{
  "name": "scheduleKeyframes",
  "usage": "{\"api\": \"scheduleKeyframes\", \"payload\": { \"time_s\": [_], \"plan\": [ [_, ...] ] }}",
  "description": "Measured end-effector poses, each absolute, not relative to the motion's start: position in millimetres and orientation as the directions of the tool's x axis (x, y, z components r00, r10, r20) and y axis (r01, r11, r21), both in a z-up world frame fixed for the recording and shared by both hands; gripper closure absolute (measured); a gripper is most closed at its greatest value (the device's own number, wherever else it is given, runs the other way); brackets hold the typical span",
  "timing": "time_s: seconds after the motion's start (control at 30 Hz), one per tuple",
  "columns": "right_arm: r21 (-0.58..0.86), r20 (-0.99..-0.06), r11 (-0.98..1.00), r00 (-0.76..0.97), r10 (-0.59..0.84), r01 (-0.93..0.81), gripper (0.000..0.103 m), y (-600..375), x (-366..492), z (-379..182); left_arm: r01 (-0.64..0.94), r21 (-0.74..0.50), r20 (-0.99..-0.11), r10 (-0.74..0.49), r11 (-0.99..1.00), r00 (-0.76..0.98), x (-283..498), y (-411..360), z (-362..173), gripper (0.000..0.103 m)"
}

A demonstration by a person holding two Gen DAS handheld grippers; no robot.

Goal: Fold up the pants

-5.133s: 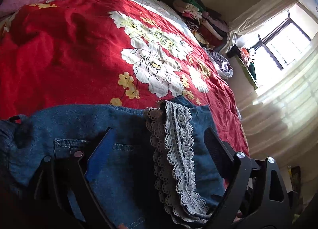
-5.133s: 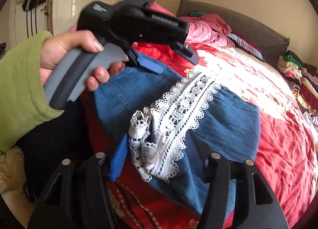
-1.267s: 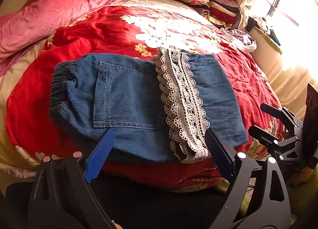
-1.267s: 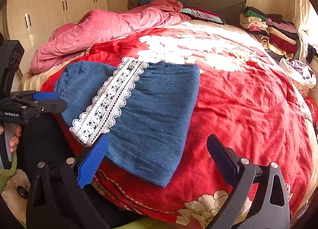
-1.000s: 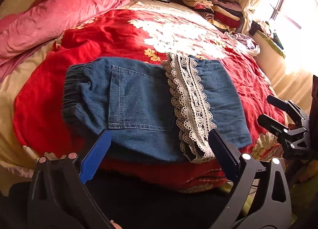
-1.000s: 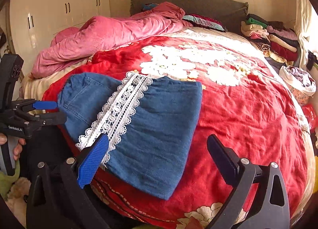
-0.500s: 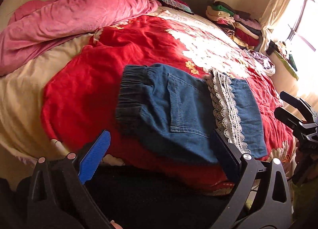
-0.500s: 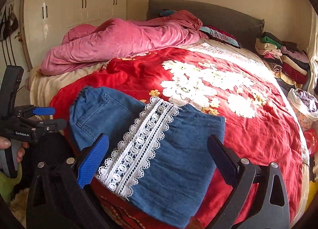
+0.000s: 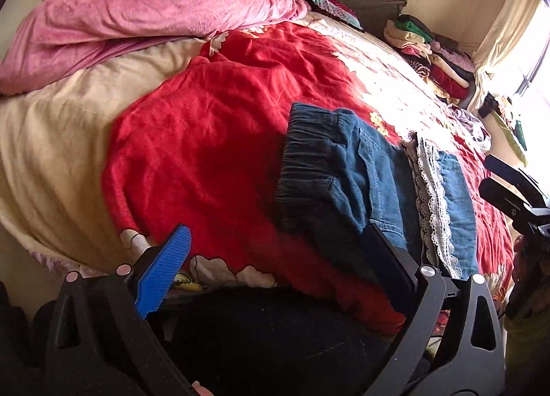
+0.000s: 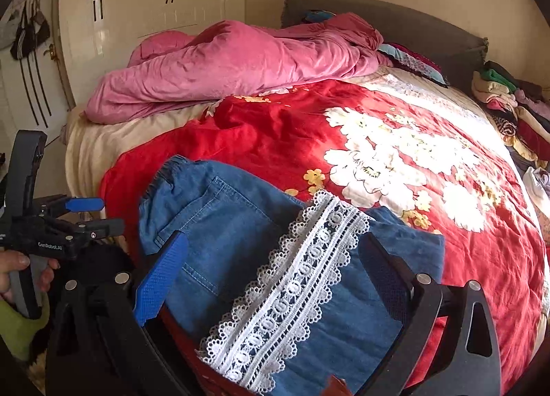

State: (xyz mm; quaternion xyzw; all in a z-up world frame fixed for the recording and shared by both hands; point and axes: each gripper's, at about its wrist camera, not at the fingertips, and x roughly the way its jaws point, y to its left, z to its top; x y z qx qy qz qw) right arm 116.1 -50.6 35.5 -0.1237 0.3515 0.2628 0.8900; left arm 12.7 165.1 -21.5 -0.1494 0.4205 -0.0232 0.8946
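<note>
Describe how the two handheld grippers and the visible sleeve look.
Both are black frames with silver screw heads. Each has one blue ribbed pad and one dark pad. The left gripper, seen from the right wrist view, has a grey handle and white lettering on its black body. The right gripper shows the same two-arm frame up close. A green sleeve covers the wrist below that handle.

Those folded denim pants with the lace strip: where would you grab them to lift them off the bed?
Probably at the gathered elastic waistband of the denim pants, coming in low from the bed's near edge. It is the thickest bunched edge, so open jaws can close over all layers; the lace trim looks thin and could snag.
</note>
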Motion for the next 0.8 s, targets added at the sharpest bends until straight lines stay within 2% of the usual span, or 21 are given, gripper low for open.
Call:
{"api": "scheduleKeyframes", "payload": {
  "time_s": [0.4,0.47,0.5,0.53,0.63,0.8],
  "plan": [
    [-0.032,-0.706,0.757,0.551,0.445,-0.652,0.005,-3,156,40,-0.047,-0.328,-0.739,-0.225,0.944,0.635,21,161,-31,0.010],
    [-0.024,-0.717,0.737,0.525,0.458,-0.676,0.005,7,161,39,-0.035,-0.363,-0.727,-0.260,0.931,0.635,23,160,-32,0.015],
    [-0.017,-0.724,0.725,0.508,0.466,-0.689,0.005,13,164,38,-0.027,-0.383,-0.722,-0.281,0.923,0.632,24,160,-33,0.024],
    [-0.011,-0.732,0.715,0.492,0.470,-0.700,0.005,19,166,37,-0.021,-0.401,-0.717,-0.299,0.916,0.629,26,160,-33,0.028],
    [-0.020,-0.762,0.680,0.452,0.464,-0.733,0.005,38,172,29,-0.009,-0.416,-0.724,-0.325,0.909,0.609,34,154,-37,0.037],
    [-0.043,-0.797,0.624,0.403,0.449,-0.780,0.005,67,180,12,-0.015,-0.403,-0.746,-0.319,0.915,0.584,44,147,-49,0.037]
  ]
}}
